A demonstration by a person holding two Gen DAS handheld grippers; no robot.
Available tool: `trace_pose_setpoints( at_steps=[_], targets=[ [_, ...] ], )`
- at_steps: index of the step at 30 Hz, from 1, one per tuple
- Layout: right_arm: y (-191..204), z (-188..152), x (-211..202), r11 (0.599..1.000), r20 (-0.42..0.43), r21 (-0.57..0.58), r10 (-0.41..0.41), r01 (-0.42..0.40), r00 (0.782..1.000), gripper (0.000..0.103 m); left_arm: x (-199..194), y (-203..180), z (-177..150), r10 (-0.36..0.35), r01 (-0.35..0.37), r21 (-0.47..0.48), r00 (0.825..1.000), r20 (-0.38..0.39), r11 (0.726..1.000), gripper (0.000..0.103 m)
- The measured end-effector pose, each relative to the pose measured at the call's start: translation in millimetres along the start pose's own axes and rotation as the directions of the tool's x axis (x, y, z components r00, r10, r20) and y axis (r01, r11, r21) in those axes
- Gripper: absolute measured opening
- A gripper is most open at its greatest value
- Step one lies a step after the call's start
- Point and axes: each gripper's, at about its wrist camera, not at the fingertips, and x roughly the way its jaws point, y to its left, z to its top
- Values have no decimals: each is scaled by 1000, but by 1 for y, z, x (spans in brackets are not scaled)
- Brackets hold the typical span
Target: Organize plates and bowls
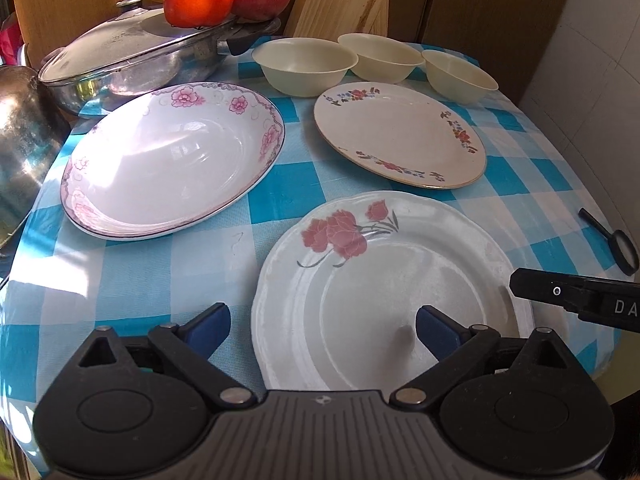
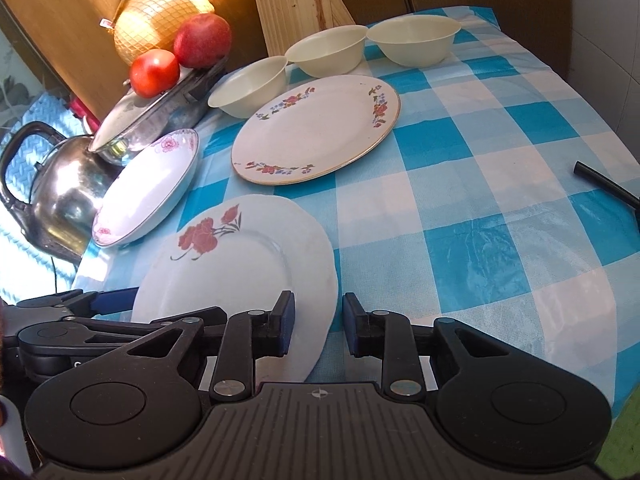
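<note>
On the blue checked tablecloth lie a scalloped plate with red flowers (image 1: 392, 292) (image 2: 236, 268), a flat floral plate (image 1: 400, 132) (image 2: 316, 128), and a deep pink-rimmed plate (image 1: 172, 160) (image 2: 148, 188). Three cream bowls (image 1: 304, 65) (image 2: 326, 51) stand in a row at the back. My left gripper (image 1: 322, 322) is open, its jaws on either side of the scalloped plate's near left rim. My right gripper (image 2: 318, 322) is partly open, its jaws astride that plate's right rim, not clamped.
A lidded steel pan (image 1: 132, 60) with a tomato (image 1: 199, 2) and an apple on it stands at back left, beside a steel kettle (image 2: 56, 188). A wooden board (image 2: 296, 0) leans at the back. A black magnifier (image 1: 620, 248) lies at the right edge.
</note>
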Motion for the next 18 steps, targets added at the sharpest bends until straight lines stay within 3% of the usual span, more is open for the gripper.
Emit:
trace_pose_setpoints(
  at_steps=[6, 9, 13, 18],
  targets=[
    [-13, 11, -5, 998, 51, 52, -24, 21, 998, 42, -7, 14, 13, -54, 56, -81, 998, 23, 995, 95],
    [-11, 20, -4, 999, 59, 48, -23, 20, 998, 46, -11, 3, 26, -64, 66, -55, 997, 44, 996, 95],
    [-6, 39, -5, 999, 90, 39, -29, 25, 995, 50, -18, -19, 51, -21, 14, 48, 988, 154, 999, 95],
    [-10, 67, -3, 997, 139, 42, -68, 63, 988, 65, 8, -27, 93, -17, 10, 49, 990, 139, 999, 95]
  ],
)
